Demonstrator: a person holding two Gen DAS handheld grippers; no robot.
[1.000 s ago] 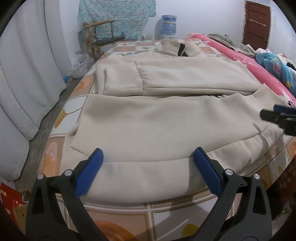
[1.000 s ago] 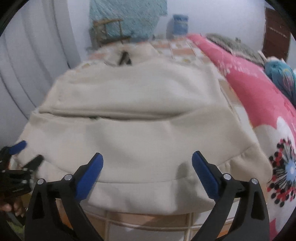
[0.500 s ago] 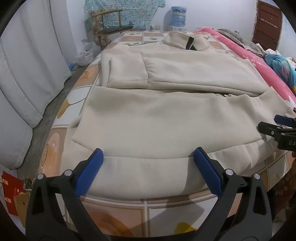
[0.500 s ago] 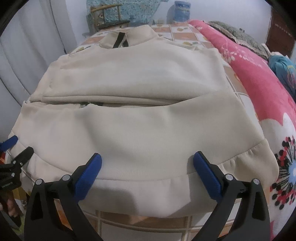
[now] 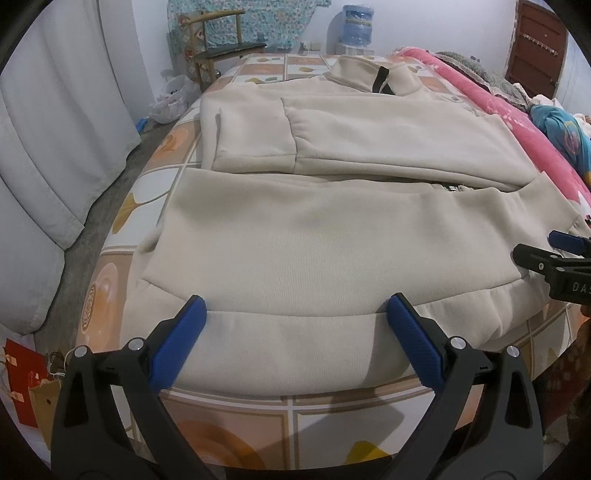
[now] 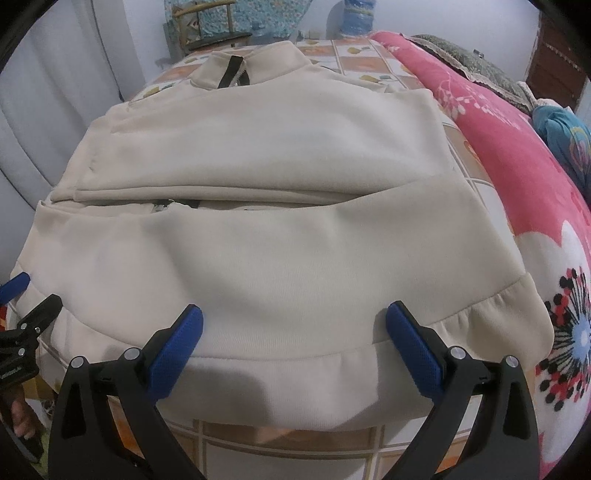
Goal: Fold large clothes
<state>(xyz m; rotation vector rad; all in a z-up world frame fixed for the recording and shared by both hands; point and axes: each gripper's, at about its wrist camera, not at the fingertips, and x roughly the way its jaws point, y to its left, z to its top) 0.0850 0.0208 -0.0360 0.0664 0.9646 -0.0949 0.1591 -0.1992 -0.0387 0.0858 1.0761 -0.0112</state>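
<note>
A large cream zip-up sweatshirt point(image 5: 332, 236) lies flat on the bed, collar far, ribbed hem near, both sleeves folded across its chest. It also shows in the right wrist view point(image 6: 277, 266). My left gripper point(image 5: 295, 317) is open and empty, hovering over the left part of the hem. My right gripper point(image 6: 293, 321) is open and empty over the right part of the hem. Each gripper shows at the edge of the other's view: the right one point(image 5: 554, 254), the left one point(image 6: 26, 314).
The bed has an orange-and-white tiled sheet point(image 5: 288, 424). A pink floral blanket point(image 6: 517, 155) lies along the right side with a blue garment point(image 6: 565, 133) on it. White curtains point(image 5: 55, 129) hang left. A wooden chair point(image 5: 218, 40) and a water bottle point(image 5: 356, 18) stand beyond the bed.
Both grippers have drawn back a little toward the near edge and lowered over the hem. The sweatshirt has not moved. Both grippers stayed open.
</note>
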